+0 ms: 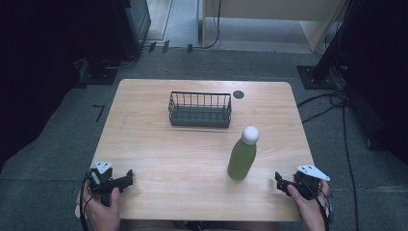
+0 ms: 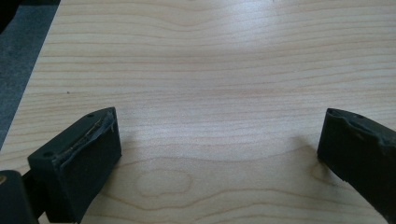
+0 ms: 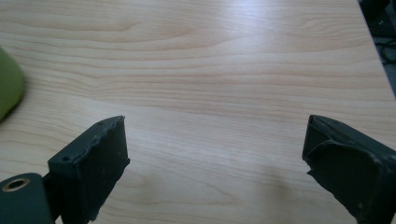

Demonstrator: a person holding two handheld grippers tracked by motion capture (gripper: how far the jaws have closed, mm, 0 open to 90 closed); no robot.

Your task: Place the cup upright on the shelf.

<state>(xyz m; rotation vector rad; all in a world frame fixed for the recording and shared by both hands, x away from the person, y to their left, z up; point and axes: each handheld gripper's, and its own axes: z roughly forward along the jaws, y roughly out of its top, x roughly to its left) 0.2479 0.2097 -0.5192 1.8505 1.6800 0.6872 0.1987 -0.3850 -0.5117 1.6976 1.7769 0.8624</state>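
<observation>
While both hands rest at the near edge of the table [image 1: 144,144], the left gripper [image 1: 126,179] and the right gripper [image 1: 280,182] each stand wide apart with nothing between the jaws. Nearest the right gripper, the green bottle [image 1: 242,158] stands upright, in front of the wire basket [image 1: 199,109].

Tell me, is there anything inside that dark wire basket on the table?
The wire basket looks empty: only its dark floor shows through the bars. The near wall hides the front strip of the floor, so something small and flat there would stay unseen.
</observation>
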